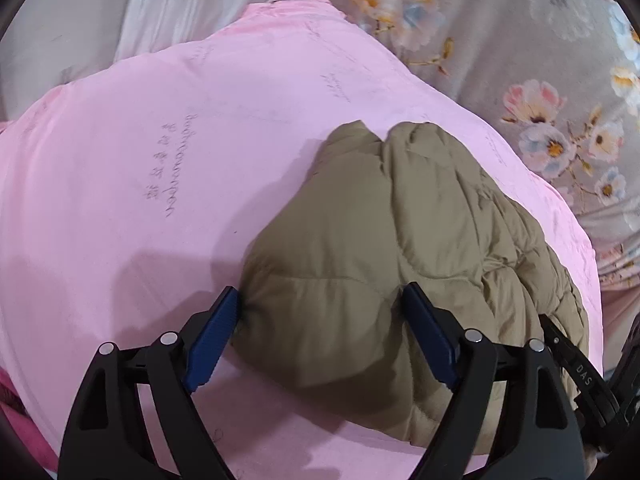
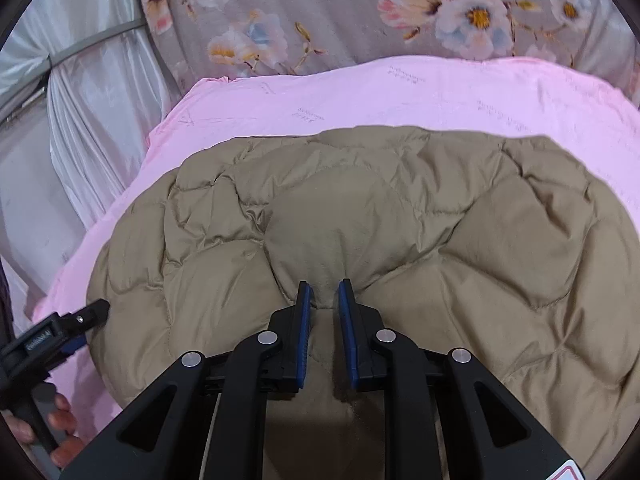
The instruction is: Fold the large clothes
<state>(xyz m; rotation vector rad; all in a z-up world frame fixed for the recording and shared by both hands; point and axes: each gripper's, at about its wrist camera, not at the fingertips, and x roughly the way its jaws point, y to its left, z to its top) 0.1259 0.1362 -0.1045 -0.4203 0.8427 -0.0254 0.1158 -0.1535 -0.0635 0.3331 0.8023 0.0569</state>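
A tan quilted puffer jacket (image 1: 392, 240) lies bunched on a pink sheet (image 1: 140, 140). My left gripper (image 1: 320, 300) is open, its blue pads straddling the jacket's near left corner. In the right wrist view the jacket (image 2: 440, 208) spreads wide across the pink sheet (image 2: 360, 92). My right gripper (image 2: 323, 286) is nearly closed, pinching a fold of the jacket's near edge between its blue pads. The left gripper (image 2: 86, 314) shows at the left edge beside the jacket's corner. Part of the right gripper shows at the lower right of the left wrist view.
A grey floral bedcover (image 1: 500, 32) lies beyond the pink sheet, also in the right wrist view (image 2: 340, 12). White satin curtain folds (image 2: 92, 92) hang at the left. A hand (image 2: 60, 432) holds the left gripper's handle.
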